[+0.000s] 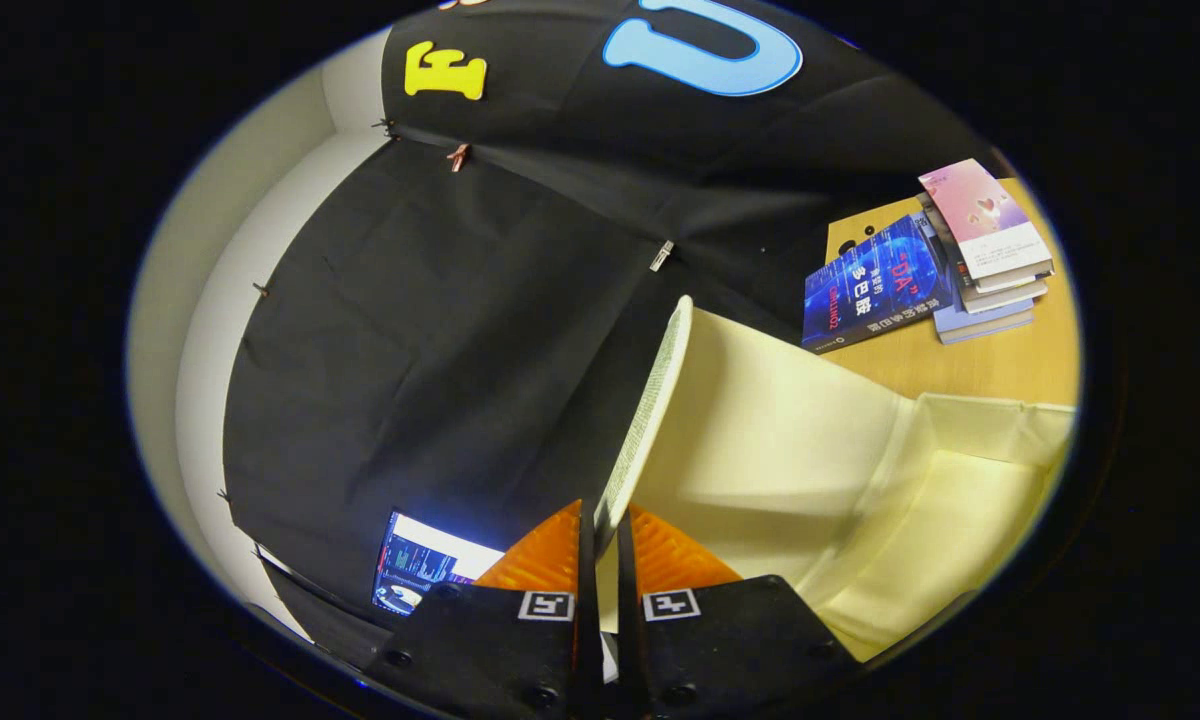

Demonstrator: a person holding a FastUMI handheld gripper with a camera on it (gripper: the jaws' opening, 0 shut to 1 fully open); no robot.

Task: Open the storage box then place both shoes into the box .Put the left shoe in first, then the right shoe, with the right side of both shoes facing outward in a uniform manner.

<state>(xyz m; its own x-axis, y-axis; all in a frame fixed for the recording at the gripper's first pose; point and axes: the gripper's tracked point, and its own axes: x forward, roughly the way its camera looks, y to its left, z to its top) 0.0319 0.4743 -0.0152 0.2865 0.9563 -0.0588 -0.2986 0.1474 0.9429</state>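
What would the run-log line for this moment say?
phase: opening box | claw: shut on lid | lid: raised, pinched at edge | storage box: open, no shoes inside | books: on table beyond

Storage box [860,470]: cream fabric lining, matt, softly creased; lid [650,410] edge woven, rough. Gripper [600,545] closed on lid; finger pads ribbed. Table [1020,350]: smooth wood. Books [920,270]: glossy paper covers. Booth wall [440,350]: matt cloth.
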